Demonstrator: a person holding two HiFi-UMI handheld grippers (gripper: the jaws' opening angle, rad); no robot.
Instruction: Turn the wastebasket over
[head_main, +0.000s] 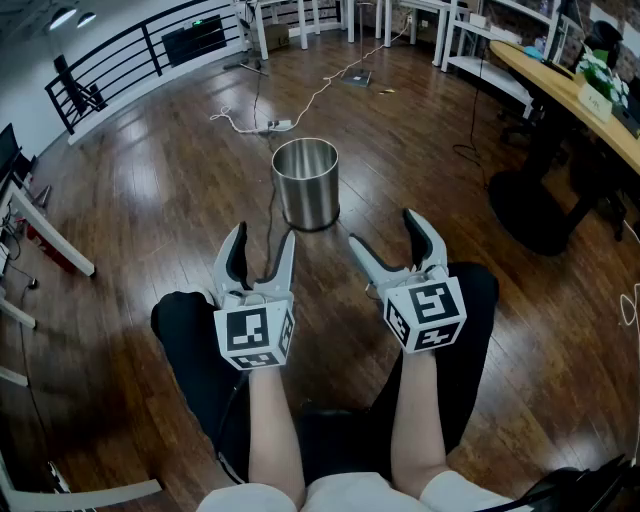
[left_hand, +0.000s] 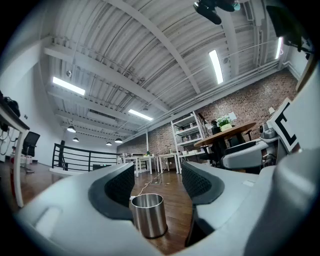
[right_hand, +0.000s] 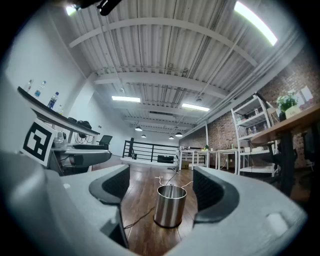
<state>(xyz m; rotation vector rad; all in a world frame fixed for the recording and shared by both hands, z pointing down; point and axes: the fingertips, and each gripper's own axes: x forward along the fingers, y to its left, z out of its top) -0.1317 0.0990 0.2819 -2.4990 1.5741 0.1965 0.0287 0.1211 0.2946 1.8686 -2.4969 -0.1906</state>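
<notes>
A steel wastebasket (head_main: 306, 183) is seen standing upright on the dark wooden floor (head_main: 150, 220), its open mouth turned upward and its base flat on the boards. It is placed ahead of both grippers and roughly between their lines, apart from each. The left gripper (head_main: 262, 240) is held over the person's left knee with its jaws released; nothing is clasped between its pads, and the wastebasket is only seen through the gap, farther off on the floor. The right gripper (head_main: 385, 232) is held over the right knee, its jaws spread wider than those of the left and likewise closed on nothing, with the wastebasket framed between them at a distance. A white cable (head_main: 300, 105) is laid across the floor beyond the wastebasket. A black railing (head_main: 130, 55) is seen at the upper left, and a curved wooden desk (head_main: 560, 85) at the right.
</notes>
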